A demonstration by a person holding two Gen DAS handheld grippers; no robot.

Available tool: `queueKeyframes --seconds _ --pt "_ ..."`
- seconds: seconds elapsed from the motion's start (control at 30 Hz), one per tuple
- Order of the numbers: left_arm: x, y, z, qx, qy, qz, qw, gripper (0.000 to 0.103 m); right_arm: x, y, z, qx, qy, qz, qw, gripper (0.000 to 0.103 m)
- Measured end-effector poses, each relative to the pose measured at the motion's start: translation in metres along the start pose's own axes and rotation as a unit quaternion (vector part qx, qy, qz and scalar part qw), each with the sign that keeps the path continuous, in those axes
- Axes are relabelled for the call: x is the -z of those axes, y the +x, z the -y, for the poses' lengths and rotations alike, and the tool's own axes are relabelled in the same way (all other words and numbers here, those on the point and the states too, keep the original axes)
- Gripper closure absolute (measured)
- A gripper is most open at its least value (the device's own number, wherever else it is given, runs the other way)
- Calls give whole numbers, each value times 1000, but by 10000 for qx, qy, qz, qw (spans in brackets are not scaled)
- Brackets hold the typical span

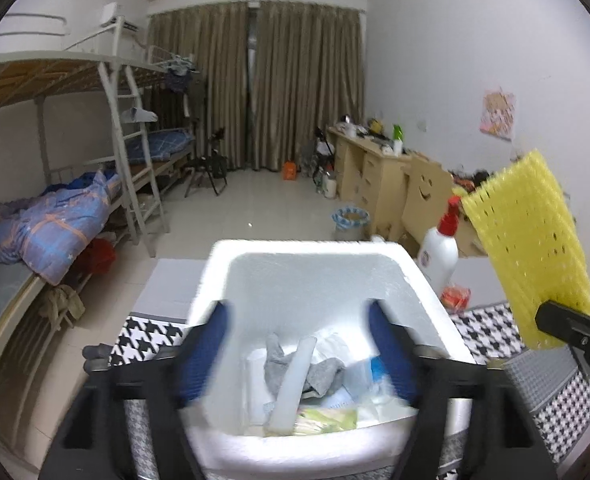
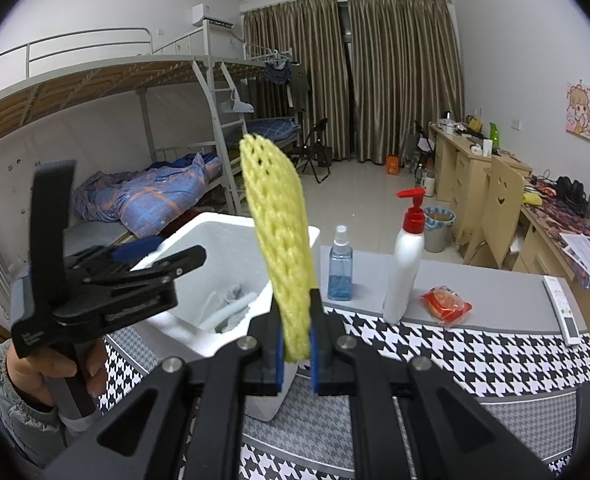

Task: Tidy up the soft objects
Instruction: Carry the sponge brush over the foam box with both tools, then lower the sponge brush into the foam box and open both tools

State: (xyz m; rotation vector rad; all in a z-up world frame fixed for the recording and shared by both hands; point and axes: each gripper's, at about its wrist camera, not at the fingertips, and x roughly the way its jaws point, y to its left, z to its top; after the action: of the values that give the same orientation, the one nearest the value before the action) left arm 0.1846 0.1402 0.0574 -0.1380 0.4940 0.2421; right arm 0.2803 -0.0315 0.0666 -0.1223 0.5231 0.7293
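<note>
A white foam box (image 1: 419,276) stands on the houndstooth table cloth; it also shows in the right wrist view (image 2: 215,232). Inside lie a grey sock (image 1: 323,372), a white foam strip (image 1: 295,384) and other soft wrappings. My left gripper (image 1: 299,348) is open and empty above the box's near side; in the right wrist view it shows at the left (image 2: 151,256). My right gripper (image 2: 297,344) is shut on a yellow foam net sleeve (image 2: 279,232), held upright above the table to the right of the box. The sleeve also shows in the left wrist view (image 1: 527,240).
A white pump bottle with a red top (image 2: 407,264), a blue spray bottle (image 2: 340,268), a red snack packet (image 2: 446,304) and a remote (image 2: 562,308) stand on the table right of the box. Bunk beds (image 2: 135,160) are at left, desks (image 2: 475,168) at right.
</note>
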Motion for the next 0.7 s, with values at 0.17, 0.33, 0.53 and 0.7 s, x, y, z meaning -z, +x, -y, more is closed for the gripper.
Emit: queueKeyframes --seconds 0.17,0.33,0.53,0.7 --pt "-2 -9 -12 -9 -159 154 9998 3 -3 5 -4 -7 -25 -42 10000 91" --pt "1 -18 -23 -109 -240 263 9993 1 -6 12 -8 -64 -18 -68 10000 91" --pt "1 -25 -38 -267 -332 365 9984 1 -13 21 -14 -177 -27 -133 9998 91" --pt "5 -31 -50 -349 -406 429 9976 1 -18 28 -23 -290 -88 -146 9994 91"
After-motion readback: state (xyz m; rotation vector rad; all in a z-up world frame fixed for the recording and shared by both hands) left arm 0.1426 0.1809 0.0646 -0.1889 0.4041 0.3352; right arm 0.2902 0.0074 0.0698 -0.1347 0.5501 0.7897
